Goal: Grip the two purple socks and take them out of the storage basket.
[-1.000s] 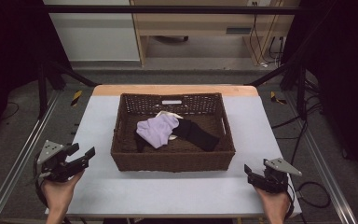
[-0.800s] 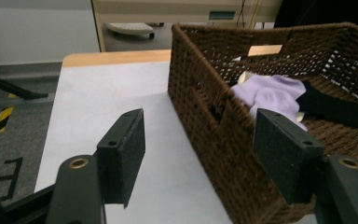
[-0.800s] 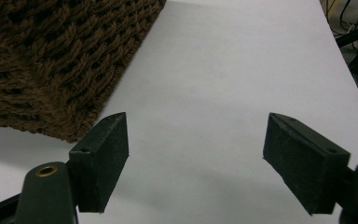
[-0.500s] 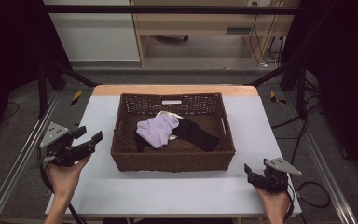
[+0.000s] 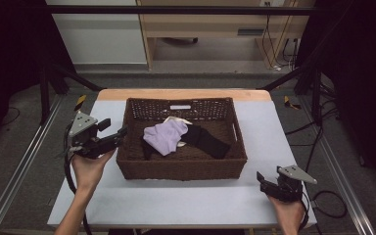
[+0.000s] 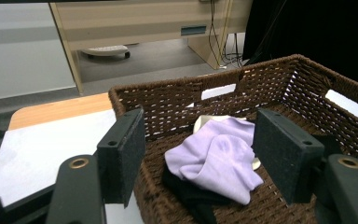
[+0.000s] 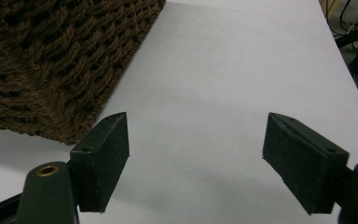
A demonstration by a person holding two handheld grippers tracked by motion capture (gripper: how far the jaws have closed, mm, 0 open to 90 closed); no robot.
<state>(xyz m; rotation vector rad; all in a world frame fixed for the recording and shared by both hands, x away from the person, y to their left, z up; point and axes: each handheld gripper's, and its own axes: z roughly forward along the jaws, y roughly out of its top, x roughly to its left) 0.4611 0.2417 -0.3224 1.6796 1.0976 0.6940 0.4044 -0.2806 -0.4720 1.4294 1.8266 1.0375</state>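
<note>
A dark brown wicker basket point(image 5: 181, 169) stands in the middle of the white table point(image 5: 269, 132). Inside it a lilac cloth point(image 5: 164, 136) lies over a black cloth point(image 5: 208, 142), with a bit of white fabric point(image 5: 176, 119) behind them. My left gripper point(image 5: 113, 129) is open, held at the basket's left rim and pointing into it. Along its jaws I see the lilac cloth point(image 6: 219, 158) and the basket wall point(image 6: 279, 84). My right gripper point(image 5: 268, 175) is open and empty, low over the table off the basket's near right corner point(image 7: 60, 60).
Aluminium rails point(image 5: 24, 166) run along both sides of the table. A wooden desk point(image 5: 215, 29) and cables point(image 5: 274, 44) stand on the floor beyond the far edge. Bare tabletop point(image 7: 223, 70) lies in front of the right gripper.
My left gripper has lifted and moved forward and right, from the near left of the table to the basket's left rim. The right gripper has stayed put.
</note>
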